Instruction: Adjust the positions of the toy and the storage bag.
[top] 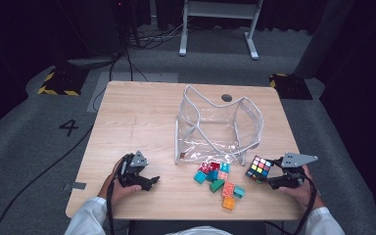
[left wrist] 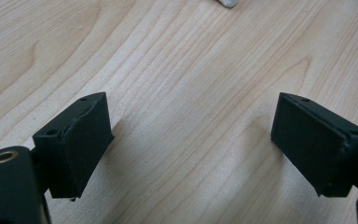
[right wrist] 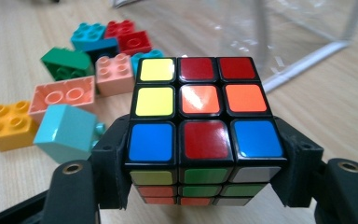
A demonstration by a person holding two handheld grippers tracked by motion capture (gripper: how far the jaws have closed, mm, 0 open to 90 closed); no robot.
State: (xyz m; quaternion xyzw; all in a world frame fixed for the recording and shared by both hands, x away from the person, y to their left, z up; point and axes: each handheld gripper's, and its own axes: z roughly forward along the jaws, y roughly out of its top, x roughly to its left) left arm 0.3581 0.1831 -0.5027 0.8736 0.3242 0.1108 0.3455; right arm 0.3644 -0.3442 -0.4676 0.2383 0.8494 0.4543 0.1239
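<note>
A scrambled puzzle cube (right wrist: 203, 126) sits between the two black jaws of my right gripper (right wrist: 204, 158), which is shut on its sides. From above, the cube (top: 259, 168) hangs at the table's right front, just left of the right gripper (top: 270, 178). Several toy bricks (top: 219, 177) lie scattered in front of a clear plastic bag (top: 219, 126) with white trim. My left gripper (top: 152, 181) rests low at the left front, its jaws wide apart over bare wood (left wrist: 191, 130) with nothing between them.
The wooden table (top: 137, 117) has bare room on its left half and behind the bag. A round grommet hole (top: 226, 98) sits near the far edge. Cables trail on the grey floor; a white desk frame (top: 219, 19) stands beyond.
</note>
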